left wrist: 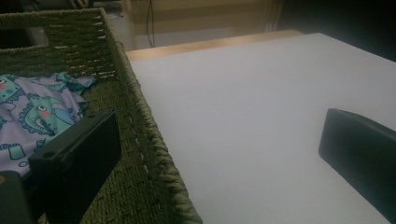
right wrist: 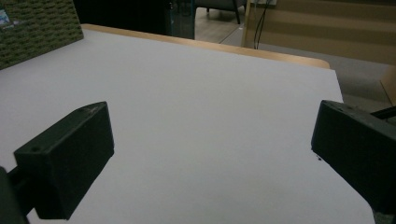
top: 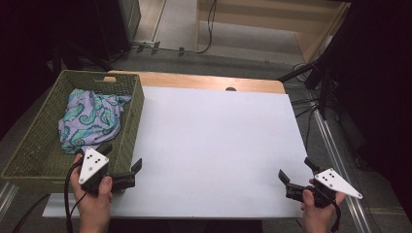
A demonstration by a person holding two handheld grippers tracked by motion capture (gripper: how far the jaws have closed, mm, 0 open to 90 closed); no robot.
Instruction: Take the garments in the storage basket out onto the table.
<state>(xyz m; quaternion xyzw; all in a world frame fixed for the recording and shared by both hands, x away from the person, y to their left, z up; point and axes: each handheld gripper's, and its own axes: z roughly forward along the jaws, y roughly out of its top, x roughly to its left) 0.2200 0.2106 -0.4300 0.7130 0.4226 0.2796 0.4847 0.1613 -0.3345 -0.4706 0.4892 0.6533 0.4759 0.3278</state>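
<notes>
Currently both tongs, left (top: 122,164) and right (top: 296,171), are held open, empty; the patterned cloth (top: 90,119) could be snagged on the basket (top: 127,133) rim.

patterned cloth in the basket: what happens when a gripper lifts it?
The patterned cloth lies crumpled in folds in the woven basket, so it is probably floppy and would drape and unfold when lifted. It looks thin, likely light. It might snag on the rough weave.
</notes>
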